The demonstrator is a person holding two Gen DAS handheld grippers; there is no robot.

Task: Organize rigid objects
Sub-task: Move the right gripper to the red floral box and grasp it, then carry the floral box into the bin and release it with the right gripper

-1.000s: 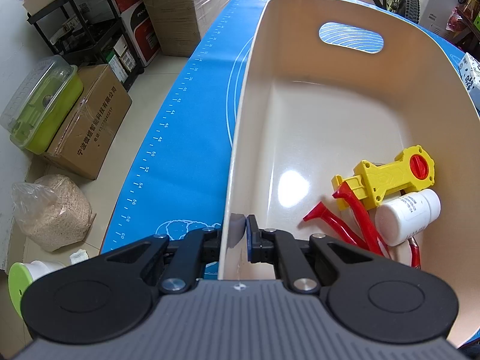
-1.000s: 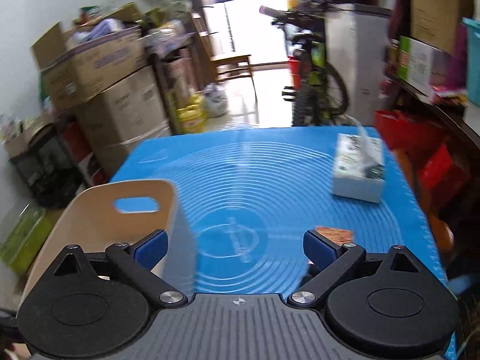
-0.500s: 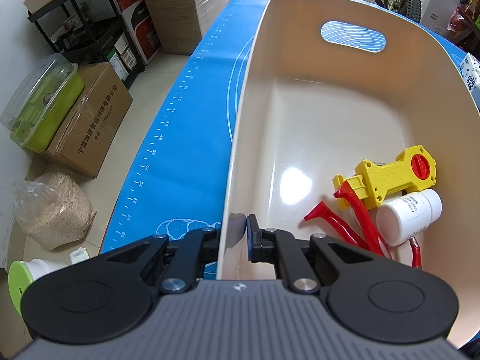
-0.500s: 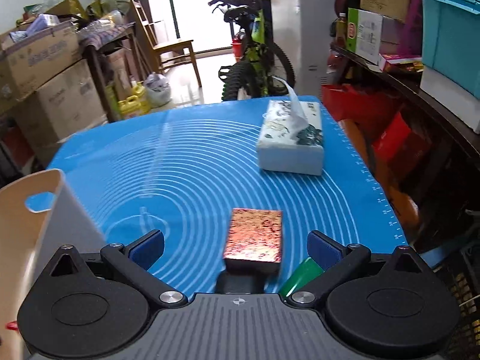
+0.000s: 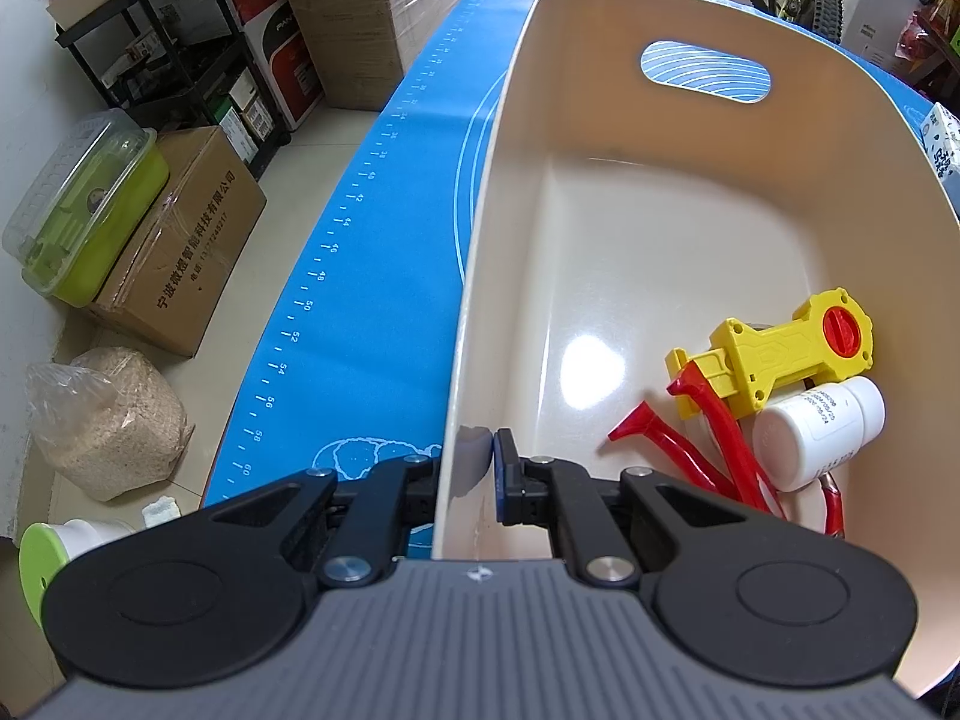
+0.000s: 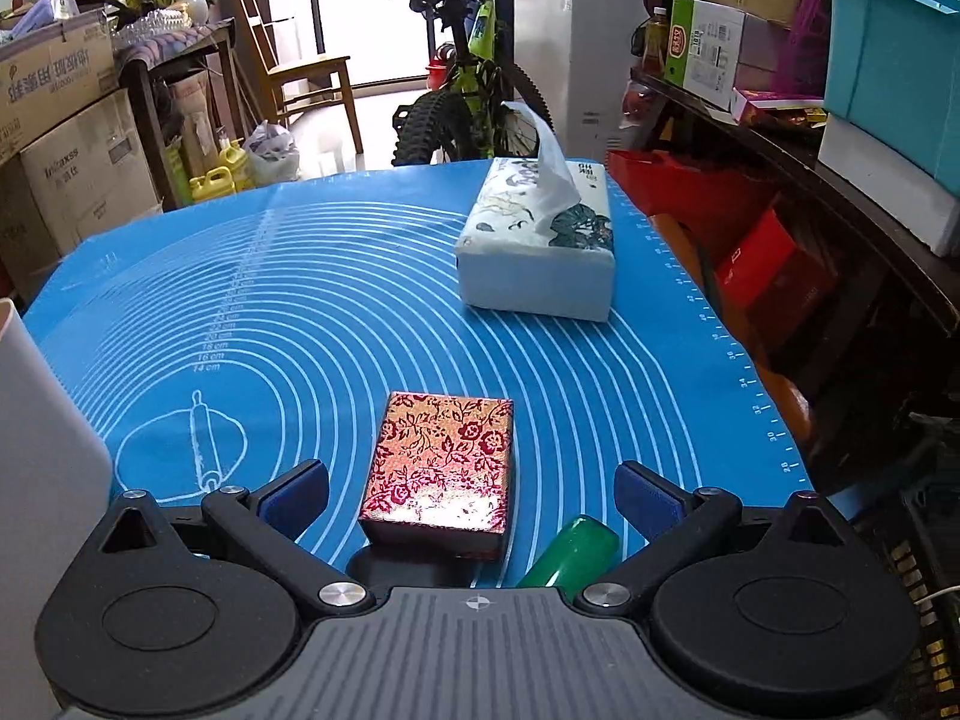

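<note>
My left gripper (image 5: 474, 450) is shut on the near left wall of the cream basket (image 5: 480, 276), one finger outside and one inside. In the basket lie a yellow toy tool (image 5: 780, 354), red pliers (image 5: 708, 438) and a white bottle (image 5: 810, 432). My right gripper (image 6: 471, 495) is open just above the blue mat (image 6: 288, 300). A red-and-gold floral box (image 6: 444, 468) lies between its fingers, apart from both. A green cylinder (image 6: 570, 558) lies by the right finger. The basket's outer wall (image 6: 36, 456) shows at the left.
A tissue pack (image 6: 540, 246) stands on the far right of the mat. The mat's right edge drops off to red boxes and shelves. In the left wrist view, cardboard boxes (image 5: 174, 246) and a green container (image 5: 84, 204) sit on the floor left of the table.
My right gripper has swung right and dropped toward the mat, bringing the floral box between its open fingers. The left gripper has stayed clamped on the basket wall.
</note>
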